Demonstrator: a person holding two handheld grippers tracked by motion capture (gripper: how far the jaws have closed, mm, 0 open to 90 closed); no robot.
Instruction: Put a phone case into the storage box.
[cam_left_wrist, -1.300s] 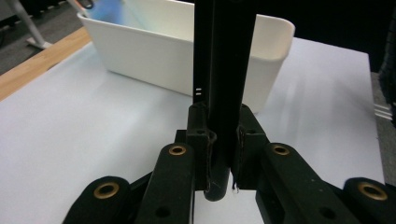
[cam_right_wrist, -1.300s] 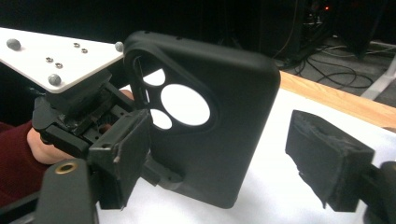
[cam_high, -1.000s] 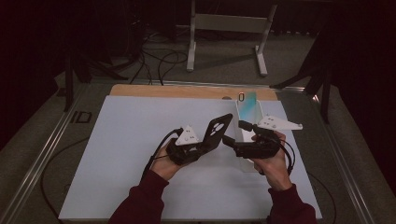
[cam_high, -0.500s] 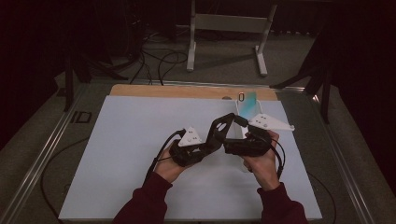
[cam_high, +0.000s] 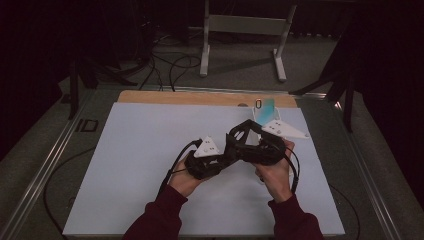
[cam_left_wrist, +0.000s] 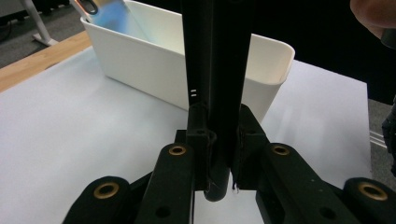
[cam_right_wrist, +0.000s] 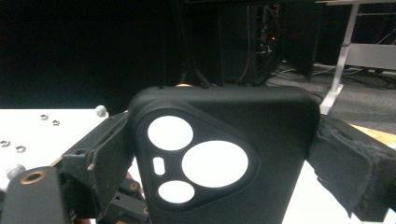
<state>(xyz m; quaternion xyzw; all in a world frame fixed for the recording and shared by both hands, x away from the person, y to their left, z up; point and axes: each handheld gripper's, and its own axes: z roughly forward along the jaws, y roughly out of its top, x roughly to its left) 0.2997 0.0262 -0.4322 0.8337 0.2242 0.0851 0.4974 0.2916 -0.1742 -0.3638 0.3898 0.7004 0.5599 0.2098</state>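
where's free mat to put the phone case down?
Free: the white mat left of the left gripper, out to its left edge, and the near strip between the maroon sleeves. Crowded: the far right, where the white plastic bin sits past the right gripper, both grippers clamping the black phone case.

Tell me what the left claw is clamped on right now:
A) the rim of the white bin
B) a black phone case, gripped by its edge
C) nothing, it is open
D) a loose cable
B. In the left gripper view the left claw is closed on the thin edge of the black phone case, with the white bin standing apart behind it; the right gripper view shows the case's camera cut-outs.
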